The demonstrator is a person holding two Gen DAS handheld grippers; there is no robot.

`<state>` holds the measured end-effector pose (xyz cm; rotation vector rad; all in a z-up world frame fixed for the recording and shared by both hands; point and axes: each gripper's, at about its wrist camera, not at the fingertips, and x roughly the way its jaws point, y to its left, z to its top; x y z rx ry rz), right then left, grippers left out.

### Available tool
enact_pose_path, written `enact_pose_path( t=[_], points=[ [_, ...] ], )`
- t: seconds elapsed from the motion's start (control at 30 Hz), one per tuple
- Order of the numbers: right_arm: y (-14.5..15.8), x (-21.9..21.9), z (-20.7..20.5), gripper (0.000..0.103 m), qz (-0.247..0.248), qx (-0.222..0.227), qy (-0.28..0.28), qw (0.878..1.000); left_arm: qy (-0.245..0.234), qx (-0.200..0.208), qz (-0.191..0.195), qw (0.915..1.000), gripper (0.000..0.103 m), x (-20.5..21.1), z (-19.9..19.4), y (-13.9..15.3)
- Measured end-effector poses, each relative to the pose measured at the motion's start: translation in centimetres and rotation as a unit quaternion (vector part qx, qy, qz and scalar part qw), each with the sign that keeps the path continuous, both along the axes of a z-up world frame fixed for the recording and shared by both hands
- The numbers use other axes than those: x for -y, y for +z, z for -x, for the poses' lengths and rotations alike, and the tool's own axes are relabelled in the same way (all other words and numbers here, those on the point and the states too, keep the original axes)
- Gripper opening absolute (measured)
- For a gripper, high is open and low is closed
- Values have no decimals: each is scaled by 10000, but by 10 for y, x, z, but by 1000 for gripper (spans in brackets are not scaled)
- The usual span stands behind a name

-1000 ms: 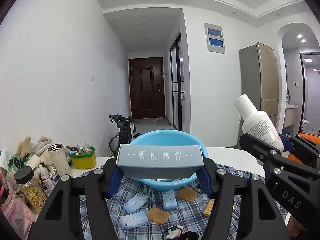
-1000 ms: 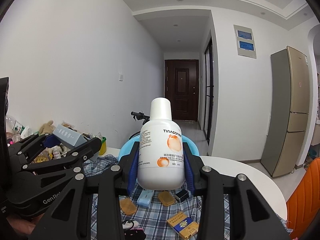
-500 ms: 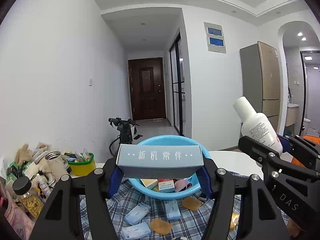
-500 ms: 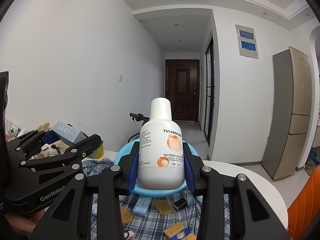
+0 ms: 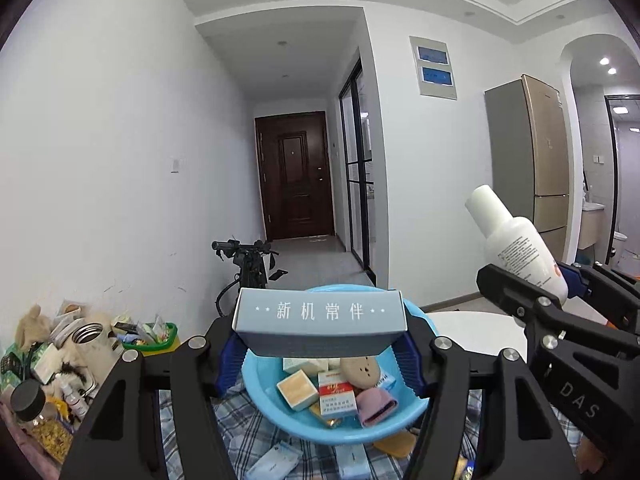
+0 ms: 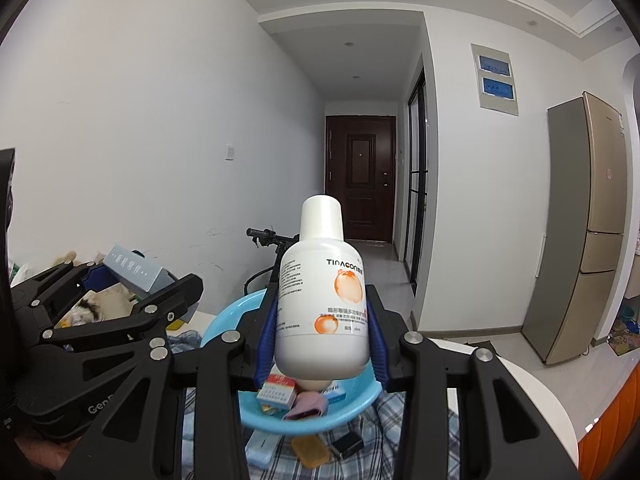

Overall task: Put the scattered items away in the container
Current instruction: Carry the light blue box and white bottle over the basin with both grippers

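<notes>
Grippers both carried loads at inspection. The left gripper [image 5: 320, 356] was clamped across the ends of a grey-blue box [image 5: 320, 326], its long axis lying crosswise between the jaws, printed face toward the camera. The right gripper [image 6: 322, 336] was closed on the lower body of a white bottle [image 6: 322, 300], held upright with the cap uppermost.

Governing relation: the blue basin [image 5: 264, 404] lay directly ahead of and below both loads. In the left wrist view the box hung over the basin's near rim; in the right wrist view the bottle's base stood over the basin's interior, so the right hand was judged marginally the better placed for release. Neither load touched the basin. Judged next step: lower and release, the box going in flat along its long axis, the bottle likely needing to be laid over, since the basin already held small cartons and a pink item.

Surface: a checked cloth [image 5: 240, 432] lay under the basin, with flat blue packets [image 5: 276, 462] and tan pieces still loose on it, nearer than the basin. Beyond the cloth was a white tabletop [image 5: 472, 328].

Room: white walls, a hallway ahead ending at a dark door [image 5: 296, 176], a refrigerator [image 6: 580, 236] to the right, and household clutter to the left of the left gripper.
</notes>
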<state>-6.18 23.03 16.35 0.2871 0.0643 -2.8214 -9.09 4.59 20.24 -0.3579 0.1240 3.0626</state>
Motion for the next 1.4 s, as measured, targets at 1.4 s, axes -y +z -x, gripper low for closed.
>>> enact_pose_path(
  t=[1.4],
  points=[
    [-15, 5, 200, 38, 175, 227, -12, 9996, 270, 462, -560, 9970, 66, 42, 225, -53]
  ],
)
